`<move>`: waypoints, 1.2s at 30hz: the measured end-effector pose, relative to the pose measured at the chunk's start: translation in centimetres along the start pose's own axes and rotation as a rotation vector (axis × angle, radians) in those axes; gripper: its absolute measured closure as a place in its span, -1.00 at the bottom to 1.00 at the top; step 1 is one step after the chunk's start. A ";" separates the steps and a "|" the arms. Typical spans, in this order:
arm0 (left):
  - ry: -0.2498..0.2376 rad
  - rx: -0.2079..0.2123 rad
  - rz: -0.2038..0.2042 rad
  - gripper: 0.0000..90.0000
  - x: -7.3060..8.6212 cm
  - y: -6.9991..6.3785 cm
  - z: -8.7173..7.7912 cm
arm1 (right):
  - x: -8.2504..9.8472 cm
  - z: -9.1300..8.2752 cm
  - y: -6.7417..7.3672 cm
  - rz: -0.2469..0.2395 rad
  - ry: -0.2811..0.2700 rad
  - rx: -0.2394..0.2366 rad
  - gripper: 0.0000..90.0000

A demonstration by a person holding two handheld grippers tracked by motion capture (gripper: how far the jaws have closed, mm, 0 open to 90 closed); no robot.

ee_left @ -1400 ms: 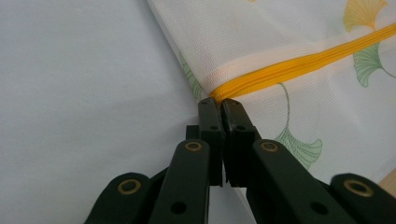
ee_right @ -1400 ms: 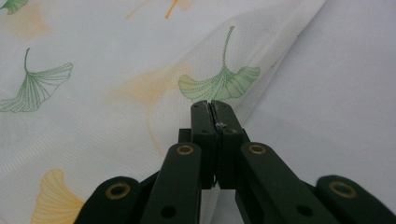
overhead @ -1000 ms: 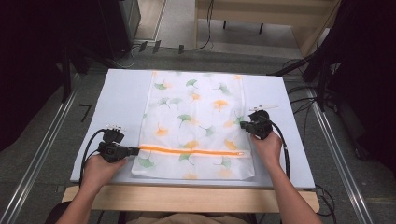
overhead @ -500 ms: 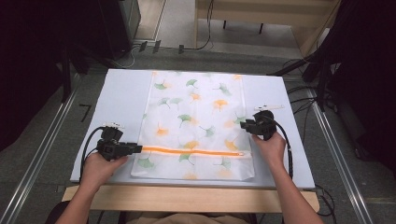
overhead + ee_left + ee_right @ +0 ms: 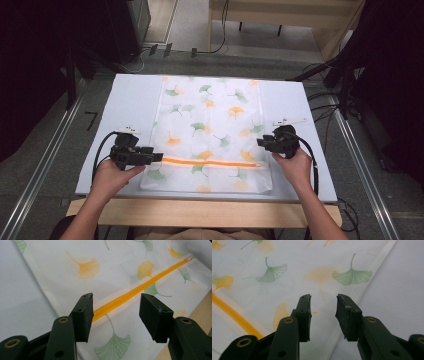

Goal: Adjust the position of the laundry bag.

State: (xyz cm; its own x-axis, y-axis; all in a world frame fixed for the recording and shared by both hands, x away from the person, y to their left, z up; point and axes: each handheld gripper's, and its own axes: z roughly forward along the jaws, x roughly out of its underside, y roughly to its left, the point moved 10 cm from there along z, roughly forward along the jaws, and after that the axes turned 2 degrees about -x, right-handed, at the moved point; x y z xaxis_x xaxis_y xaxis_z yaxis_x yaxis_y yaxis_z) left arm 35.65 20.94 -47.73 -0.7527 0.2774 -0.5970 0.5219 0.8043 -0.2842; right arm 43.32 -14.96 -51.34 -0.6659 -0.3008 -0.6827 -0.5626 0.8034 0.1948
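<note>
Ginkgo-print zippered fabric bag [image 5: 212, 132] is lying flat mid-frame on the pale blue table [image 5: 130, 97], orange zipper [image 5: 212, 162] running across its lower part. Left gripper [image 5: 156, 156] is hovering at the zipper's left end, jaws just having been opening, nothing between them. Right gripper [image 5: 260, 142] is sitting at the bag's right edge, jaws apart, empty. Forearms are entering from the bottom edge, both tools pointing inward. Risk, as I judge it: a jaw snagging thin cloth and wrinkling or dragging the bag.

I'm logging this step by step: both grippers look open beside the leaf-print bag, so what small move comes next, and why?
Probably draw both grippers back. The left gripper and right gripper have just opened with nothing between them, and the bag lies flat, its orange zipper apparently closed.
</note>
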 end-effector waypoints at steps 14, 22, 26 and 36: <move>0.034 0.009 0.066 -0.14 -1.8 -2.2 0.4 | 1.9 -1.8 1.0 -0.030 0.011 -0.041 0.56; 0.060 0.043 0.140 -0.15 -3.2 -4.5 2.0 | 3.2 -2.9 1.3 -0.032 0.022 -0.059 0.75; 0.061 0.059 0.151 -0.15 -3.7 -5.4 2.7 | 3.6 -2.9 1.4 -0.032 0.026 -0.077 0.86; 0.064 0.098 0.194 -0.13 -4.2 -7.2 4.1 | 4.1 -3.5 0.9 0.003 0.009 -0.089 0.94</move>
State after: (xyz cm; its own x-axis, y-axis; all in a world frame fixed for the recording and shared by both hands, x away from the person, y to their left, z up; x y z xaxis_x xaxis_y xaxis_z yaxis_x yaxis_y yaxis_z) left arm 36.69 11.80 -46.19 -0.6569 0.4571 -0.5996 0.6932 0.6789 -0.2419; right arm 38.35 -17.27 -51.48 -0.6717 -0.3029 -0.6760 -0.6016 0.7556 0.2592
